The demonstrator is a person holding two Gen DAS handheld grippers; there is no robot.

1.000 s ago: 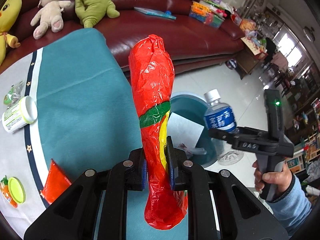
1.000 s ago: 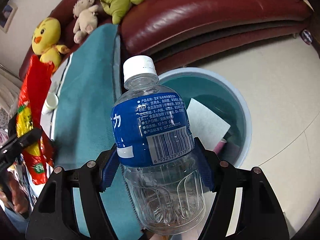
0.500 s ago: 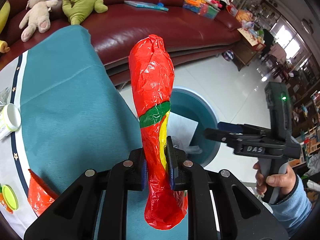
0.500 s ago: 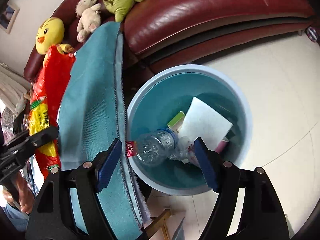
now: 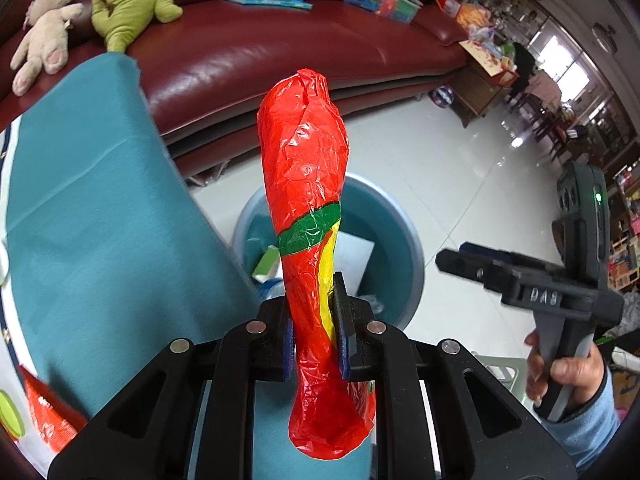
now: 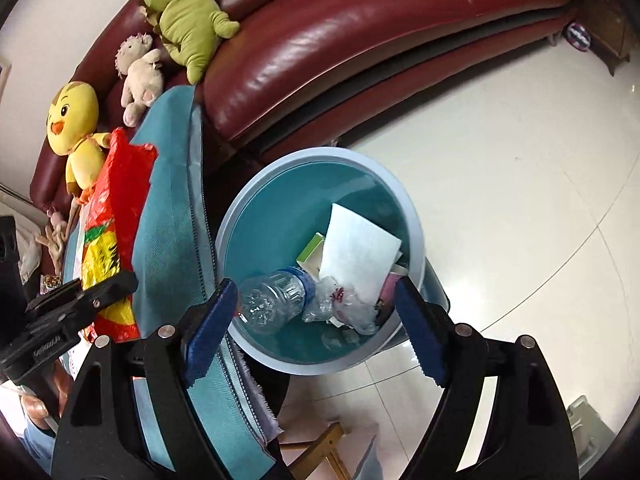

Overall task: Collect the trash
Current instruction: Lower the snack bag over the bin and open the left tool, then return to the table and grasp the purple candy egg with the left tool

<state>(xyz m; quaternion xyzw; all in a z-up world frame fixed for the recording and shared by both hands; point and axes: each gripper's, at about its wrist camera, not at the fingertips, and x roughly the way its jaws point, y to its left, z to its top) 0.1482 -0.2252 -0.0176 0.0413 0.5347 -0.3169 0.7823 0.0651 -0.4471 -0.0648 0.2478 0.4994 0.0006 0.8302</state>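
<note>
Inside the round blue plastic bin (image 6: 412, 240) on the floor, the clear plastic bottle with the blue label (image 6: 276, 296) now lies on its side. A second ago the right gripper (image 6: 316, 320) held it; its jaws have just been opening and hold nothing. The left gripper (image 5: 312, 336) still squeezes the crinkly red snack wrapper (image 5: 308, 184), now closer to the bin, past the teal tabletop's edge.

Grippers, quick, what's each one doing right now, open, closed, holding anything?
Left gripper: closed on the red snack bag.
Right gripper: open and empty, jaws just widened; the plastic bottle lies in the bin.
</note>
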